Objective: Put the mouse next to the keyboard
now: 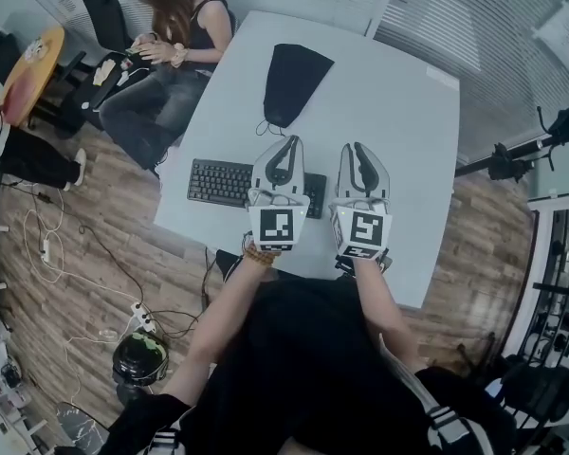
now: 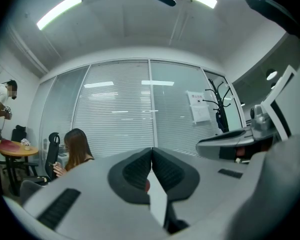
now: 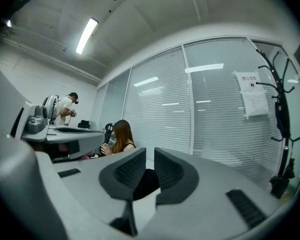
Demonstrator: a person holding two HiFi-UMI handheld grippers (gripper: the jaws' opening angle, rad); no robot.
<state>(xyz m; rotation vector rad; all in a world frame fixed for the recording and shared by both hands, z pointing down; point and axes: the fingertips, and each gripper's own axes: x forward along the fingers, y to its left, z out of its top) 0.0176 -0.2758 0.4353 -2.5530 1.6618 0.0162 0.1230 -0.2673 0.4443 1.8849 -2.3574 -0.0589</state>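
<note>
Keyboard (image 1: 218, 180) lies near-left on the white table (image 1: 398, 131), partly under the left gripper (image 1: 285, 142), whose jaws meet on nothing. The right gripper (image 1: 353, 148) hovers beside it, jaws narrowly apart and empty, probably poised to reach. No view shows the mouse; the grippers may hide it.

Head view high overhead, facing steeply down on the white table (image 1: 398, 112) and keyboard (image 1: 223, 180), left gripper view and right gripper view low near the tabletop, each facing level along its own jaws toward the window blinds (image 2: 120, 109) (image 3: 165, 109), all three sharing the seated person (image 1: 171, 36) (image 2: 76, 151) (image 3: 121, 136).
</note>
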